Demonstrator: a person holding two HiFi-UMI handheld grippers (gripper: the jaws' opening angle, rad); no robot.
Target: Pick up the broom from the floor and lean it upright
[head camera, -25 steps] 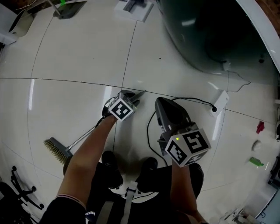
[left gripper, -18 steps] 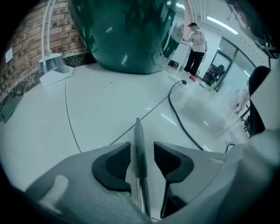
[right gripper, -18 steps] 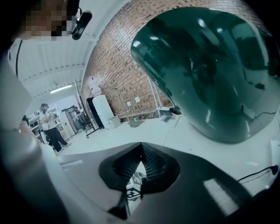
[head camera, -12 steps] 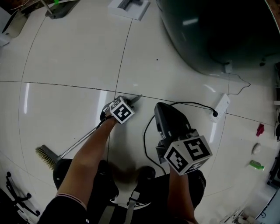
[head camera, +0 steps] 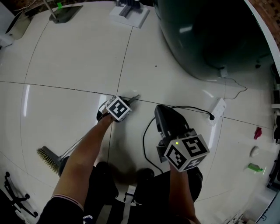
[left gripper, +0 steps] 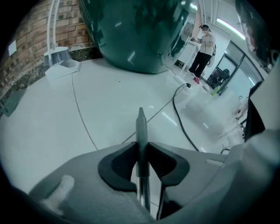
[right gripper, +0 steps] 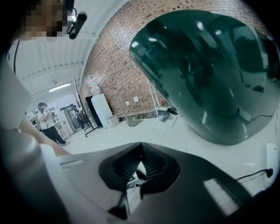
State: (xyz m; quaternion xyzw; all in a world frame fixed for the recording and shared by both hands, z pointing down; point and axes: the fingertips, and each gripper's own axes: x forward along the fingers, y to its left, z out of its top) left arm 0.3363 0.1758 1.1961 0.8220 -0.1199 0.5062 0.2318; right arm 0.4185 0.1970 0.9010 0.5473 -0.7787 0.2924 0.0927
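The broom lies on the white tile floor, its bristle head (head camera: pixel 49 158) at the lower left and its thin metal handle running up-right to a dark tip (head camera: pixel 134 98). My left gripper (head camera: pixel 127 102) points steeply down at the handle's far end. In the left gripper view its jaws (left gripper: pixel 141 148) are closing, with the pads (left gripper: pixel 127 162) against both sides of the handle (left gripper: pixel 141 124). My right gripper (head camera: pixel 159 108) hovers to the right of the handle's tip, apart from it. Its jaws (right gripper: pixel 140 146) meet at the tips with nothing between them.
A large dark green dome (head camera: pixel 210 35) fills the upper right. A black cable (head camera: pixel 192 108) and a white plug box (head camera: pixel 217 106) lie just right of my right gripper. A dustpan set (head camera: pixel 129 11) stands by the far wall. A chair base (head camera: pixel 13 197) is at the lower left.
My left gripper has sunk toward the floor at the handle's end, and the handle's tip now pokes out past it. My right gripper has barely shifted.
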